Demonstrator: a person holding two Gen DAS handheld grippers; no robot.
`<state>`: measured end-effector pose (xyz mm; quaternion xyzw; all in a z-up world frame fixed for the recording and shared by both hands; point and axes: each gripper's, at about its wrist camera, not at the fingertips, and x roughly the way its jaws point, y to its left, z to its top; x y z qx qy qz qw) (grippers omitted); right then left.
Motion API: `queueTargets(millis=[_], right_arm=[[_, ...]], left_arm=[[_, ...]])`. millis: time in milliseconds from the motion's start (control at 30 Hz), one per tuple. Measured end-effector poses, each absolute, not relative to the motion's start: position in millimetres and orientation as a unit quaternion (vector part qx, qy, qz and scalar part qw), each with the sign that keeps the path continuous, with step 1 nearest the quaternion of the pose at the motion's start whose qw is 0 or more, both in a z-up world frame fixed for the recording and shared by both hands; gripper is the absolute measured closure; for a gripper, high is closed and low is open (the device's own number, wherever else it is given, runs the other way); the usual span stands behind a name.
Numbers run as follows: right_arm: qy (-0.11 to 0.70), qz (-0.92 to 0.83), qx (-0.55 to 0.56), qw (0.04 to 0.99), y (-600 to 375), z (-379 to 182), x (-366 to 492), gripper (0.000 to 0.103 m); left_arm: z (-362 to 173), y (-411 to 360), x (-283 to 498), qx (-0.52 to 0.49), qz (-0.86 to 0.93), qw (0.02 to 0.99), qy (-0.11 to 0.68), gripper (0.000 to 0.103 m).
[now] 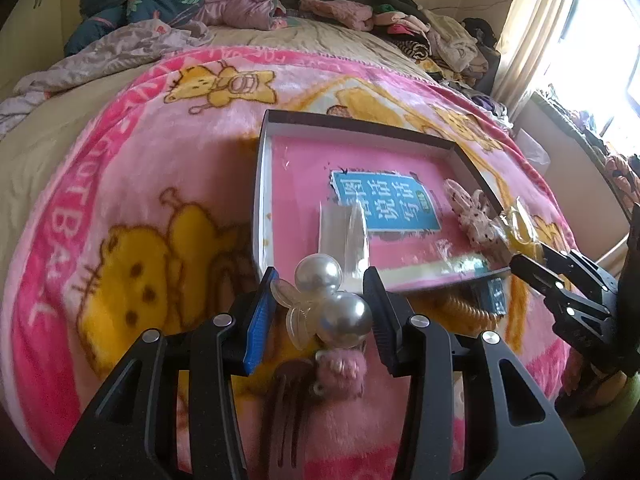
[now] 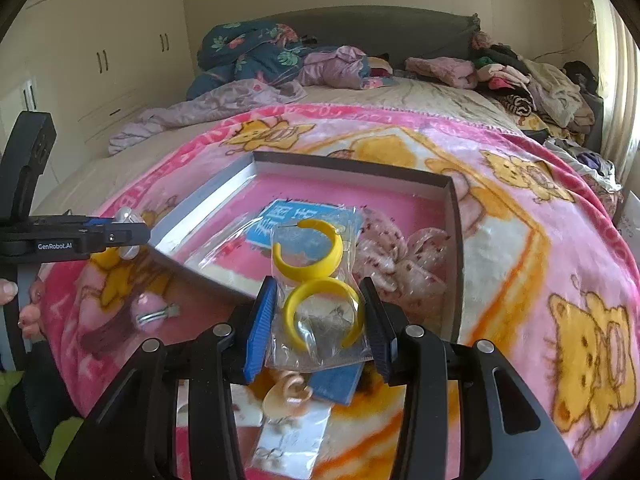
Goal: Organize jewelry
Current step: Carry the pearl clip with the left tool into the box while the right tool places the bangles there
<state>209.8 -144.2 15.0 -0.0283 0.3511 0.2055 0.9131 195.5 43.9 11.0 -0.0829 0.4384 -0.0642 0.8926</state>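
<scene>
A pearl hair clip (image 1: 328,300), two big pearls on a clear bow-shaped piece, was held between the pads of the left claw (image 1: 320,308), lifted above the pink cartoon blanket (image 1: 132,168) just short of the near wall of the shallow box (image 1: 262,184). In the right claw (image 2: 320,312) a clear bag of yellow hoop earrings (image 2: 316,276) was clamped, one hoop pinched between the pads, the other standing higher over the box's near edge. Inside the box, a pink lining with a blue printed label (image 1: 384,204) was seen, a small clear packet (image 1: 344,240) near the front, and a pink dotted fabric bow (image 2: 400,256) toward its right wall. Left on the blanket below the claws were a brown hair clip (image 1: 288,400), a pink fuzzy clip (image 1: 342,372), a peach spiral hair tie (image 2: 288,396) and a card of small earrings (image 2: 288,440). Farther back on the bed, heaped clothes (image 2: 520,80) and a dark floral quilt (image 2: 248,56) were piled, with white cupboards (image 2: 104,52) beyond on the left.
</scene>
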Motion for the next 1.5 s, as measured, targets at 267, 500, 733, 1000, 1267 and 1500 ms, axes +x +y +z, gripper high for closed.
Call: queueTargets(millis=[267, 500, 733, 1000, 1267, 1500], right_arm=[[0.348, 0.188, -0.02, 0.918, -156, 17, 228, 0.062], [0.35, 0.172, -0.014, 0.921, -170, 15, 239, 0.062], [0.353, 0.163, -0.013, 0.921, -174, 12, 251, 0.062], [0.364, 0.169, -0.017, 0.916, -161, 4, 267, 0.062], [0.38, 0.179, -0.018, 0.907, -140, -9, 279, 0.062], [0.392, 0.192, -0.019, 0.899, -121, -16, 285, 0.061]], left_arm=[[10, 41, 222, -0.08, -0.063, 0.893, 0.438, 0.068], [1, 40, 243, -0.077, -0.057, 0.892, 0.442, 0.068], [-9, 35, 261, -0.071, -0.057, 0.887, 0.452, 0.068], [-19, 32, 273, -0.067, -0.059, 0.884, 0.459, 0.068], [-22, 33, 273, -0.061, -0.058, 0.884, 0.459, 0.061], [-17, 38, 265, -0.058, -0.049, 0.89, 0.45, 0.041]])
